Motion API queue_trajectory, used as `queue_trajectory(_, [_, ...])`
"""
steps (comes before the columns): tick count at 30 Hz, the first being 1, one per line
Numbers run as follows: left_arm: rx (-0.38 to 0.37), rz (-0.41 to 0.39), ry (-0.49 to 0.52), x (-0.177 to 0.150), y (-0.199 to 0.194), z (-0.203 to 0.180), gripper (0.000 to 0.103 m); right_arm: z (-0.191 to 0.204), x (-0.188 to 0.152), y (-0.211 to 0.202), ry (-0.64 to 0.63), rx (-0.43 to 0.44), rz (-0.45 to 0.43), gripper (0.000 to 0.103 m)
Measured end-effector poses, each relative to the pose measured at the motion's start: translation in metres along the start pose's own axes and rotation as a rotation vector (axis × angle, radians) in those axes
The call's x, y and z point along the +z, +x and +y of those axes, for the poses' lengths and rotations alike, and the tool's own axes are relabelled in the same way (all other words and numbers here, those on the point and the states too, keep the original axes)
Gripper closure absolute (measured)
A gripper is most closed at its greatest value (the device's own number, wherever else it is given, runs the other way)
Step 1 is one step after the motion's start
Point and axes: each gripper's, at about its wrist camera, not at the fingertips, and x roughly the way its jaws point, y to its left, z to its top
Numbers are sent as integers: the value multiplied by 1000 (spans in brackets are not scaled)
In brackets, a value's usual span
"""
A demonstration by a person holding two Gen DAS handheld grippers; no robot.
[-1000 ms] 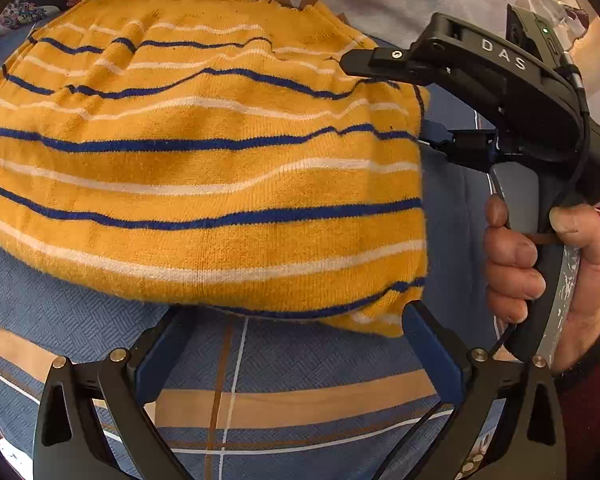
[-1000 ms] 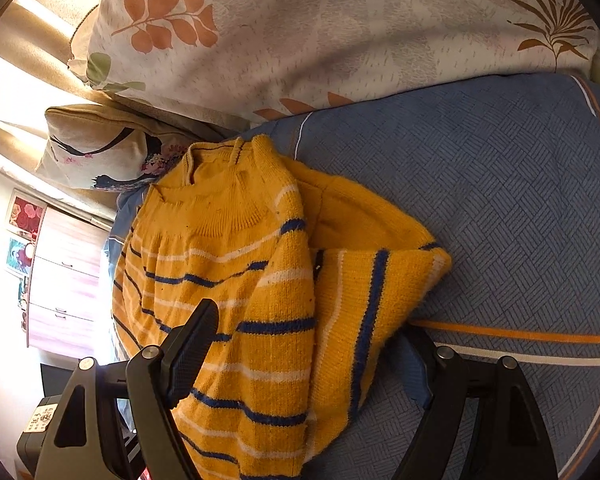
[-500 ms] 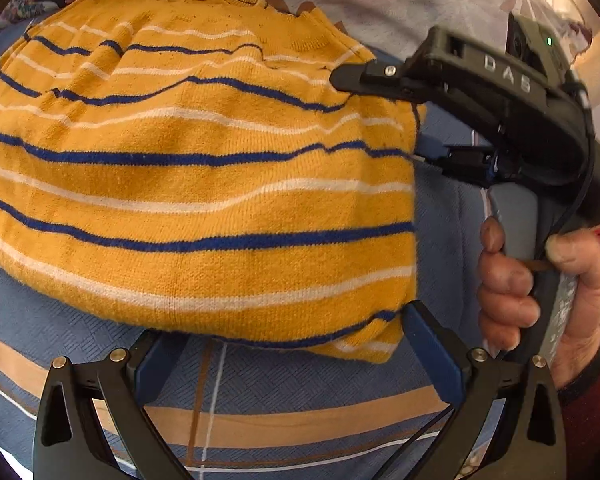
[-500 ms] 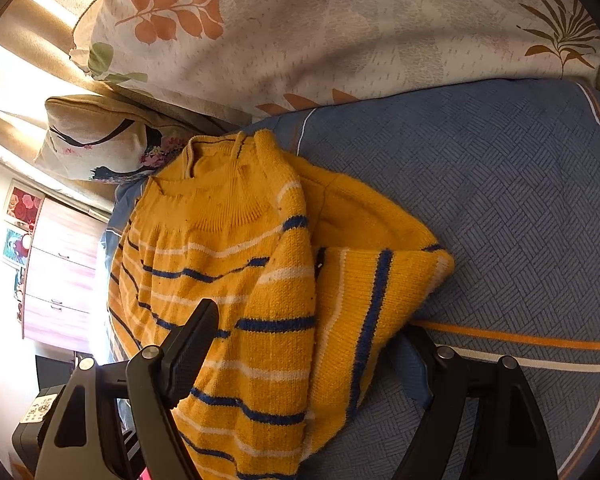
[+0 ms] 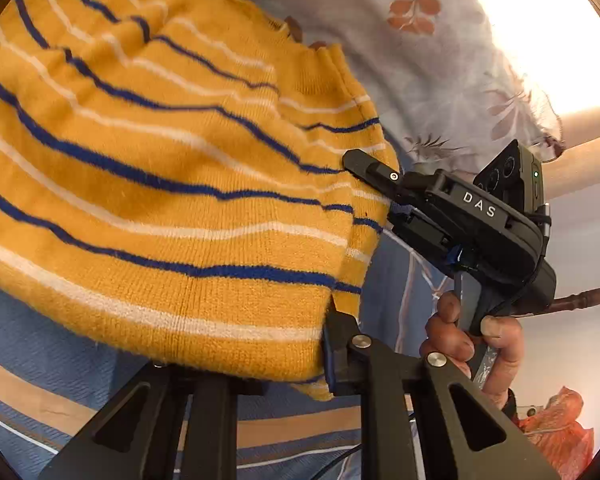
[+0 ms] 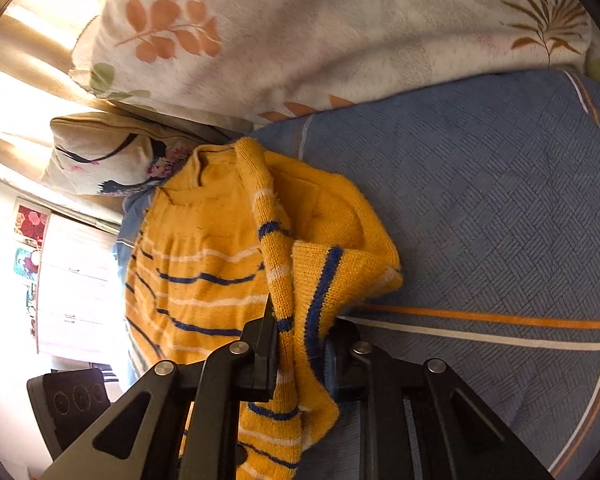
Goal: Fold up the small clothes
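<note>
so far only the grabbing is done: the left gripper is closing on the near hem corner of the yellow striped sweater, knit between its jaws, and the right gripper is closing on a bunched side edge. the sweater lies on the blue bedspread, one side already doubled over; the main fold looks still to come. the left gripper's near finger is covered by fabric. beyond, a floral pillow hides the bed's far end.

Striped yellow sweater lies on blue bedspread.
</note>
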Motion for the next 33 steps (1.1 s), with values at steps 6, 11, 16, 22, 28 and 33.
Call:
queue_trajectory(6, [-129, -9, -6, 18, -37, 6, 86, 50, 8, -22, -33, 12, -58, 84])
queue_trajectory(11, [-238, -37, -42, 40, -93, 33, 86, 117, 25, -19, -61, 21, -85, 84])
queue_trajectory(16, [-272, -75, -126, 71, -151, 101, 86, 190, 41, 28, -105, -5, -65, 85])
queue_trajectory(22, [-266, -67, -232, 90, -188, 190, 86, 265, 49, 126, -176, -51, 19, 85])
queue_trajectory(28, [-299, -17, -295, 87, -202, 245, 84, 301, 40, 206, -248, -102, 126, 63])
queue_trajectory(33, [-269, -25, -217, 87, -223, 256, 67, 306, 46, 210, -191, -24, 107, 46])
